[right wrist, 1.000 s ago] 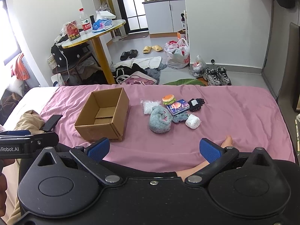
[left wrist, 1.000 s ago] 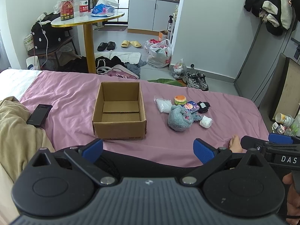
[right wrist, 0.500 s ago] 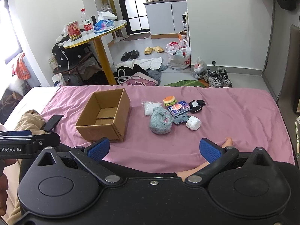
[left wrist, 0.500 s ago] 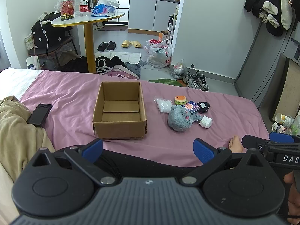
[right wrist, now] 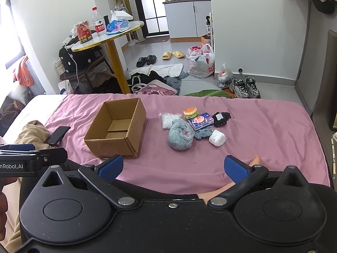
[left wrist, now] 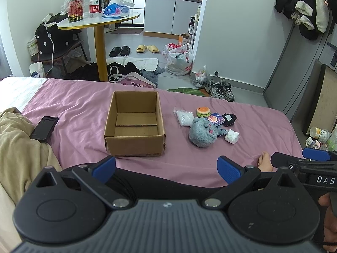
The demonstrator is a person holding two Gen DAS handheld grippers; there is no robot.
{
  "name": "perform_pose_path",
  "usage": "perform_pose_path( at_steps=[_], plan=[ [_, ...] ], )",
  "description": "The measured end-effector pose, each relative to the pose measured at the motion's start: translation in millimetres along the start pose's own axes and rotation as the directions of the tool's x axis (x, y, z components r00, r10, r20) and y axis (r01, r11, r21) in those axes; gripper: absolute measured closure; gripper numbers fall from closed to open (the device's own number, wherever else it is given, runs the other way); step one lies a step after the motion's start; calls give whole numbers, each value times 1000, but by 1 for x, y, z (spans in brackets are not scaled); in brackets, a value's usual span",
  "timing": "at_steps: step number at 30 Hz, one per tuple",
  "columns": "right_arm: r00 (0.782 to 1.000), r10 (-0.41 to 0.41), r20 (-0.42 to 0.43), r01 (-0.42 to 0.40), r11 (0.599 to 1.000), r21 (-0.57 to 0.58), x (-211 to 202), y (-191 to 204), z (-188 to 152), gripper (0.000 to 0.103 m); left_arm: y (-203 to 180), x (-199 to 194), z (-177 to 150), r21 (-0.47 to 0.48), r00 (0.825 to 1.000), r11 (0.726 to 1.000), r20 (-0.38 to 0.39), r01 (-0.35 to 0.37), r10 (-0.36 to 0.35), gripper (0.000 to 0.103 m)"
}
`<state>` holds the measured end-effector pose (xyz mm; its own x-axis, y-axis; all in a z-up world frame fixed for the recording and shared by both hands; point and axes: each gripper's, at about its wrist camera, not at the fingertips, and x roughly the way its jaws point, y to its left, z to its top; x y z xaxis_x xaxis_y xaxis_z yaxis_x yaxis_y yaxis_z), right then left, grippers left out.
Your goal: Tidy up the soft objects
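An empty cardboard box (left wrist: 134,124) (right wrist: 115,129) sits open on the pink bedsheet (left wrist: 80,109). To its right lies a cluster of soft things: a grey plush toy (left wrist: 201,133) (right wrist: 180,135), a burger squishy (left wrist: 202,111) (right wrist: 190,112), a blue tissue pack (left wrist: 215,119) (right wrist: 200,121), a black pouch (left wrist: 229,119) (right wrist: 221,118), a white wad (left wrist: 231,136) (right wrist: 217,138) and a clear bag of white stuff (left wrist: 183,117) (right wrist: 168,119). My left gripper (left wrist: 166,166) hangs open, near the box's front. My right gripper (right wrist: 173,166) is open too, short of the plush. Both hold nothing.
A black phone (left wrist: 44,127) lies left of the box beside a beige blanket (left wrist: 19,147). A person's foot (right wrist: 256,160) rests on the sheet near the right fingers. Beyond the bed are a round table (left wrist: 99,20), shoes (left wrist: 220,89) and bags on the floor.
The right wrist view has shifted slightly, the box and toys sliding a little right in frame. The left view is nearly unchanged. Both grippers stay open.
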<state>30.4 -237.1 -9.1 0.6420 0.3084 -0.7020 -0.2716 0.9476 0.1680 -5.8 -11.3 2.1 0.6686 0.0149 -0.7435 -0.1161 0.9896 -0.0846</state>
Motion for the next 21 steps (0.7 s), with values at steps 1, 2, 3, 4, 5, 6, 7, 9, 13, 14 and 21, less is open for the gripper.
perform_pose_path(
  at_steps=[1,2,3,4,5,6,7,9,13,14,21],
  plan=[
    [1000,0,-1,0,1000,0,1,1,0,0,0,1,0,0,1000,1000,-1,0,0,1],
    [1000,1,-3,-1,1000,-1,1,1,-1,0,1,1,0,0,1000,1000,0,0,0,1],
    [1000,4,-2,-4,1000,0,2,1,-1,0,1,1,0,-1,1000,1000,0,0,0,1],
    [1000,10,-2,-10,1000,2,2,1,0,0,1,2,1,-3,1000,1000,2,-1,1,1],
    [1000,14,-3,-14,1000,2,3,1,0,0,2,3,1,-5,1000,1000,6,-1,1,1],
    [1000,15,-6,-15,1000,0,5,1,1,0,3,3,2,-8,1000,1000,11,-2,2,1],
    [1000,13,-4,-13,1000,1,5,1,0,0,3,4,3,-11,1000,1000,13,-3,3,1],
    [1000,16,-7,-16,1000,1,6,0,1,0,3,6,6,-14,1000,1000,14,-3,3,1],
    [999,29,-20,-29,1000,-8,13,-1,2,0,2,11,9,-13,1000,1000,9,-6,6,1],
    [999,31,-23,-31,999,-11,14,-2,3,0,2,13,10,-15,1000,1000,7,-6,6,1],
    [999,37,-34,-38,999,-30,27,-13,12,0,-8,29,18,-29,1000,1000,8,5,-5,1]
  ],
)
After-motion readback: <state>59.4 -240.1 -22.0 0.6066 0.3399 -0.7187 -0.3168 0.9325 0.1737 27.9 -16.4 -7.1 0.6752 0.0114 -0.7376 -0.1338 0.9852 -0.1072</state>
